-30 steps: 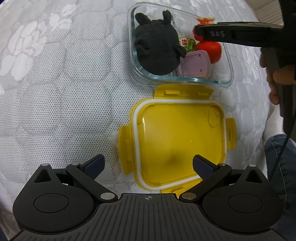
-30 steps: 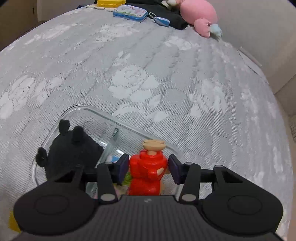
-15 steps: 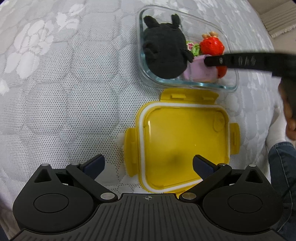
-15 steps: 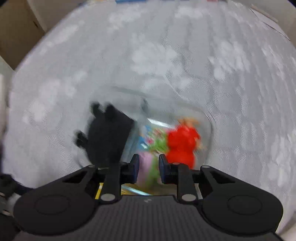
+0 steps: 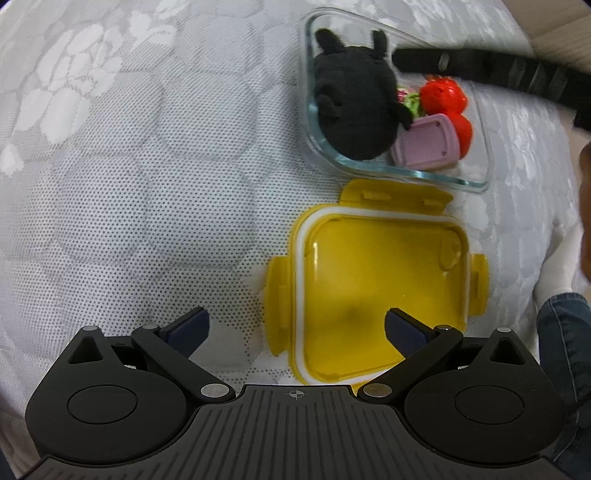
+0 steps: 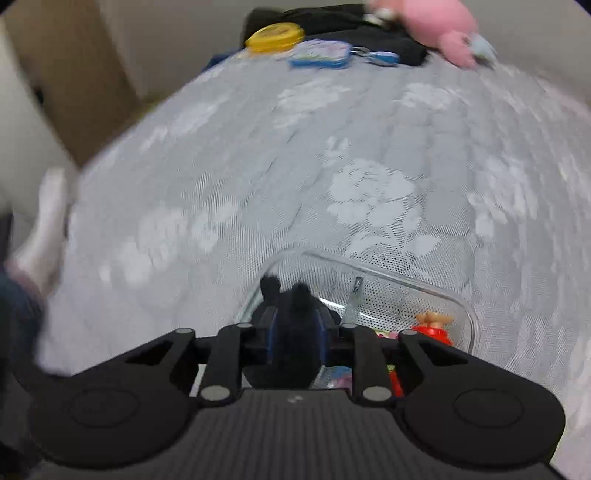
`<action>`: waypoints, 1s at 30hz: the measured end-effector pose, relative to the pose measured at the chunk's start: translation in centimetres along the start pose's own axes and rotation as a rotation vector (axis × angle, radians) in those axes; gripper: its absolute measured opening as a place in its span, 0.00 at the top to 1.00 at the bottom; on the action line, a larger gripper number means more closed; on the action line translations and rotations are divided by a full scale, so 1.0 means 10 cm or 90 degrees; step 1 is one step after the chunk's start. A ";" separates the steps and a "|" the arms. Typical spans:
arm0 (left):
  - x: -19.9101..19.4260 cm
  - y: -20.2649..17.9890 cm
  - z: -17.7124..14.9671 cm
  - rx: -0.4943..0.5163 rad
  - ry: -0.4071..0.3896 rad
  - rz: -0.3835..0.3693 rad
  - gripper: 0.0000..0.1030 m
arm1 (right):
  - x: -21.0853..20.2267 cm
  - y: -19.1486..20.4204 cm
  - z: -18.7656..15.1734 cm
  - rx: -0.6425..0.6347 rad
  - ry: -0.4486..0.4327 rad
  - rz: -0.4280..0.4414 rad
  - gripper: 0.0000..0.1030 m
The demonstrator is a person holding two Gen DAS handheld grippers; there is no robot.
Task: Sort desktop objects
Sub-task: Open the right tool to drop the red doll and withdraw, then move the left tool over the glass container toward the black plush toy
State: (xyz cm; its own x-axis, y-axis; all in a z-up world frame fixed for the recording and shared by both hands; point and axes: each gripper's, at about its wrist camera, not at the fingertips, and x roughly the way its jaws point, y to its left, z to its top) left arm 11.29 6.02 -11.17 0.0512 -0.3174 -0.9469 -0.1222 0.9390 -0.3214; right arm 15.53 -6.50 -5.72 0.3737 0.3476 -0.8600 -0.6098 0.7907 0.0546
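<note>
A glass container (image 5: 406, 173) on the quilted bed holds a black plush (image 5: 354, 110), a red figure (image 5: 443, 98) and a lilac little box (image 5: 428, 146). Its yellow lid (image 5: 380, 280) lies just in front of it. My left gripper (image 5: 295, 321) hovers open over the lid's near left edge, holding nothing. My right gripper (image 6: 295, 332) hangs above the container (image 6: 424, 284), its jaws closing to a narrow gap. The plush (image 6: 303, 291) shows through that gap from below, ungripped. The red figure (image 6: 434, 332) stands to the right of the fingers.
At the bed's far end lie a yellow round lid (image 6: 275, 37), a blue tin (image 6: 319, 55), a pink plush (image 6: 439, 22) and dark cloth (image 6: 332, 18). A person's jeans leg (image 5: 565, 332) is by the bed's right edge. Bare quilt spreads left of the container.
My right gripper let go of the red figure, drew its jaws nearly together and rose, swinging over the black plush. The left gripper stayed open above the lid.
</note>
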 end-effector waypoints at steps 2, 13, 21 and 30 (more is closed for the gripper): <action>0.02 0.02 0.01 -0.006 0.001 -0.004 0.00 | 0.08 0.14 -0.03 -0.061 0.008 -0.021 0.76; -0.05 0.03 -0.02 0.016 0.014 -0.011 0.00 | 0.31 0.01 0.15 0.067 0.000 -0.025 0.87; -0.10 0.03 -0.01 0.005 0.011 -0.003 0.00 | -0.04 -0.19 0.25 0.138 -0.076 0.027 1.00; -0.38 -0.11 0.26 -0.029 -0.054 -0.072 0.00 | -0.57 -0.35 0.02 0.174 -0.078 0.033 0.80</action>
State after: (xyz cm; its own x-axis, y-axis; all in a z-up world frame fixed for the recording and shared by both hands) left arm 13.82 6.51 -7.16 0.1506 -0.4073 -0.9008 -0.1553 0.8901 -0.4284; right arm 15.66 -11.10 -0.86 0.4391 0.4360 -0.7855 -0.4259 0.8709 0.2454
